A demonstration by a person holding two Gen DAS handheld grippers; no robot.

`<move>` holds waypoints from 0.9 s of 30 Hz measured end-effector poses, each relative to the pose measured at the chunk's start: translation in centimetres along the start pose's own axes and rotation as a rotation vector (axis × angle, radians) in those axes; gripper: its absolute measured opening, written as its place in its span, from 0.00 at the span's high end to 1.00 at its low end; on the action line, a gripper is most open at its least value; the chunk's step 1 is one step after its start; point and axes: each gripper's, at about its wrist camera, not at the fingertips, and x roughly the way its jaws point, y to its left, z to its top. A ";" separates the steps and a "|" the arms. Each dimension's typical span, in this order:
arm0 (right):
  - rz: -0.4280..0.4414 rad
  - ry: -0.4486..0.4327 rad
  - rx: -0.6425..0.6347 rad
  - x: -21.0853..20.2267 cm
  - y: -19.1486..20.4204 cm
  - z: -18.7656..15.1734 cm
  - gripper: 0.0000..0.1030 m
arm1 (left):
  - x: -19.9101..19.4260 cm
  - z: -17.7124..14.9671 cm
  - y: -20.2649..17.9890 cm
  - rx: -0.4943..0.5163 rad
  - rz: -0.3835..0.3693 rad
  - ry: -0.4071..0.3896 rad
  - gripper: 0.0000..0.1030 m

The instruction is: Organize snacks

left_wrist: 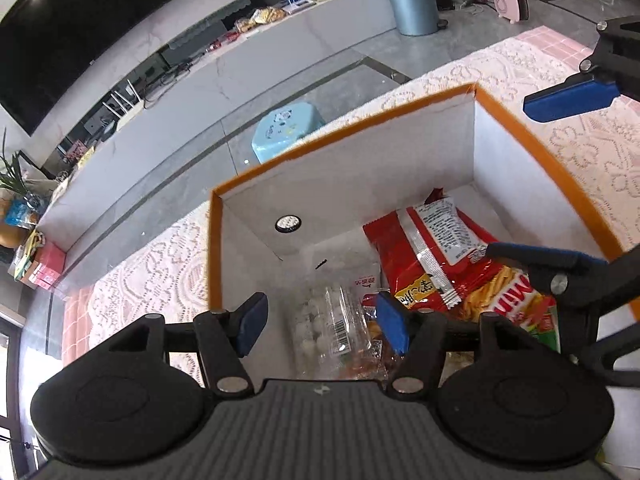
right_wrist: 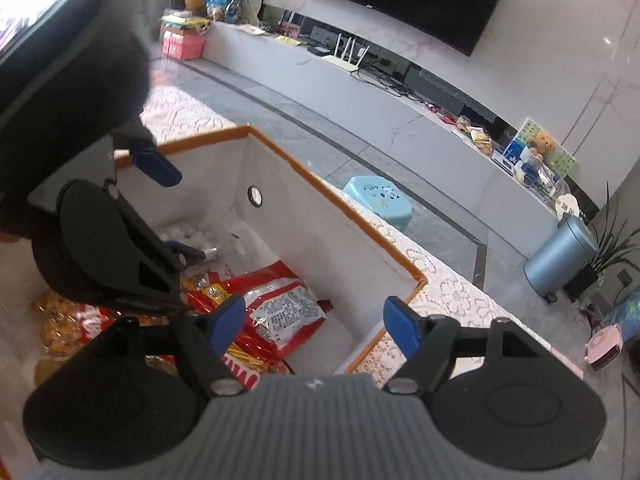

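Left gripper (left_wrist: pixel 322 322) and right gripper (right_wrist: pixel 316 326) both gape, nothing between pads, poised over orange-rimmed box (left_wrist: pixel 476 148). Red snack bag (left_wrist: pixel 432 248) lies inside at 3 o'clock; clear packet (left_wrist: pixel 326 320) at 6.

A matt white card box (left_wrist: pixel 352 184) with an orange paper-edged rim is seen. A glossy red foil bag (left_wrist: pixel 432 256) and a clear, shiny plastic pack (left_wrist: pixel 328 320) lie inside. The table is covered by rough white lace cloth (left_wrist: pixel 580 152). Matt blue pads (left_wrist: pixel 252 322) are fitted.
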 end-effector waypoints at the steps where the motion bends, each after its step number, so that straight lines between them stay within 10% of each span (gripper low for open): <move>1: 0.002 -0.007 0.014 -0.5 -0.2 0.0 0.27 | -0.6 -0.1 0.0 -0.006 0.005 -0.011 0.29; 15: -0.117 -0.142 0.363 -10.8 -3.7 -1.8 0.23 | -13.4 -1.3 0.2 -0.218 0.075 -0.280 0.23; 27: -0.248 -0.332 0.405 -22.6 -0.3 -6.8 0.05 | -20.3 -4.9 -3.3 -0.325 0.079 -0.454 0.13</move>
